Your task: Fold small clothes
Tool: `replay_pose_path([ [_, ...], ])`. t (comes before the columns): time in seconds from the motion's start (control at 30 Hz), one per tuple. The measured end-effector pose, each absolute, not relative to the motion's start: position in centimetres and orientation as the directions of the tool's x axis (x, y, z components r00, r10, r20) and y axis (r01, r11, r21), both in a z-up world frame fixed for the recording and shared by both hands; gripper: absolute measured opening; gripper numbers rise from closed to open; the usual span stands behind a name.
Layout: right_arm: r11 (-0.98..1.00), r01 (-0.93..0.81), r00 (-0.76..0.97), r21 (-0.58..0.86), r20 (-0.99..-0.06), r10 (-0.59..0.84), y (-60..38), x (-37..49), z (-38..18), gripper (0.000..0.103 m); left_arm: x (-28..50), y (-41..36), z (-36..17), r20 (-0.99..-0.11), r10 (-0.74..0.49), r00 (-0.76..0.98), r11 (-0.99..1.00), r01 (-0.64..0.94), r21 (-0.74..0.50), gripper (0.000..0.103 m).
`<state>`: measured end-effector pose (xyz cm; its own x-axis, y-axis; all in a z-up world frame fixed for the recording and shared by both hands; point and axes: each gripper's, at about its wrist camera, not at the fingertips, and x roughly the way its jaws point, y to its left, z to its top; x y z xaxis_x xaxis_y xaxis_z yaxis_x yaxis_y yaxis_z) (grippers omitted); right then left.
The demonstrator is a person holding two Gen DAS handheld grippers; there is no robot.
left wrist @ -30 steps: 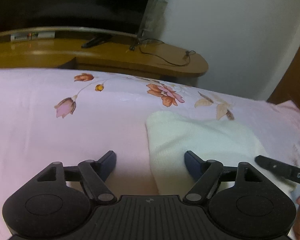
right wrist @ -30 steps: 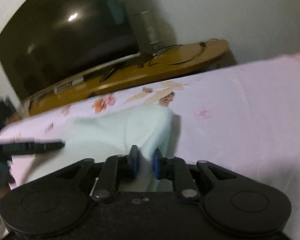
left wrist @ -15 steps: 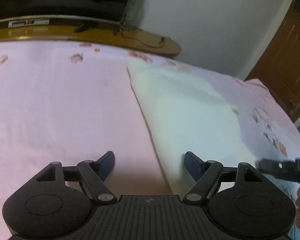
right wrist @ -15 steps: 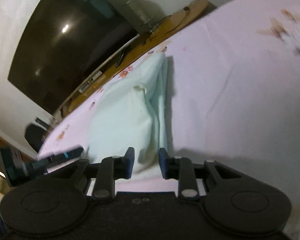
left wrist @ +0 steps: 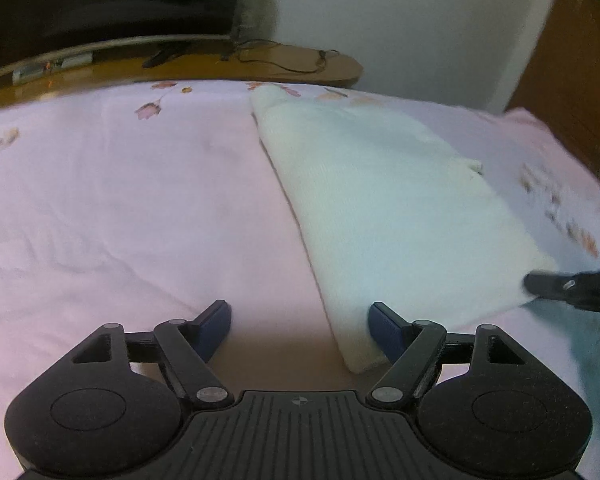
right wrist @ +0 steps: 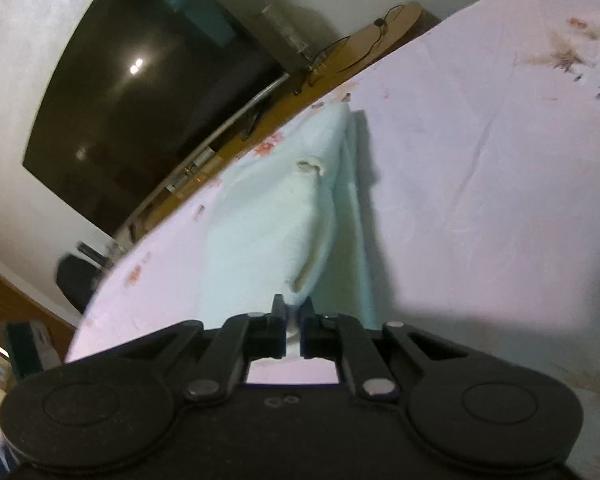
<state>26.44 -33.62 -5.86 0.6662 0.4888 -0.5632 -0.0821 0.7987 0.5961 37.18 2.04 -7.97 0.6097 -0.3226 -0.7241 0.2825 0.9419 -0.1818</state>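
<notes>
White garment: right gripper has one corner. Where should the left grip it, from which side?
Judgement: the near corner of the white garment, beside the open left gripper. Come forward low along the bedsheet; that edge lies flat. The right gripper pinches the other.

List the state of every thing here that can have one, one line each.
left gripper: jaws wide open, near corner of the garment between them.
right gripper: jaws shut on the garment's edge.
white garment: partly folded, lying on the bed.
television: screen dark.
</notes>
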Motion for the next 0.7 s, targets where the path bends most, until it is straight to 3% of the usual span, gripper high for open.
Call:
replay_pose_path([
  [0.07,0.821,-0.034,0.613,0.57,-0.637,0.467,-33.6,27.1,-7.9,0.006,37.0,2.1,-7.5,-0.728,-0.322,0.605,0.94,0.298,-0.168,0.076],
  [0.13,0.803,-0.033,0.61,0.596,-0.625,0.488,-34.1,27.3,-7.9,0.008,36.9,2.8,-6.0,-0.696,-0.314,0.645,0.944,0.293,-0.154,0.076],
  [0.23,0.84,-0.097,0.706,0.534,-0.558,0.436,-34.7,26.7,-4.5,0.022,38.8,3.2,-3.9,-0.627,-0.337,0.703,0.939,0.296,-0.174,0.076],
  [0.47,0.928,-0.195,0.787,0.317,-0.514,0.341,-30.6,34.9,-1.7,0.017,46.4,-1.9,-2.7,-0.575,-0.367,0.731,0.927,0.341,-0.158,0.076],
  [0.57,0.964,-0.232,0.758,0.131,-0.596,0.263,-27.5,37.2,-3.0,0.015,48.5,-4.5,-6.6,-0.699,-0.351,0.624,0.924,0.352,-0.15,0.078],
  [0.6,0.971,-0.229,0.704,0.066,-0.678,0.212,-26.9,38.1,-4.5,0.015,48.0,-4.8,-6.9,-0.681,-0.348,0.644,0.92,0.376,-0.115,0.079],
  [0.7,0.967,-0.251,0.703,0.032,-0.681,0.205,-26.5,38.3,-3.8,0.014,47.9,-3.5,-5.1,-0.646,-0.376,0.665,0.917,0.368,-0.155,0.068],
])
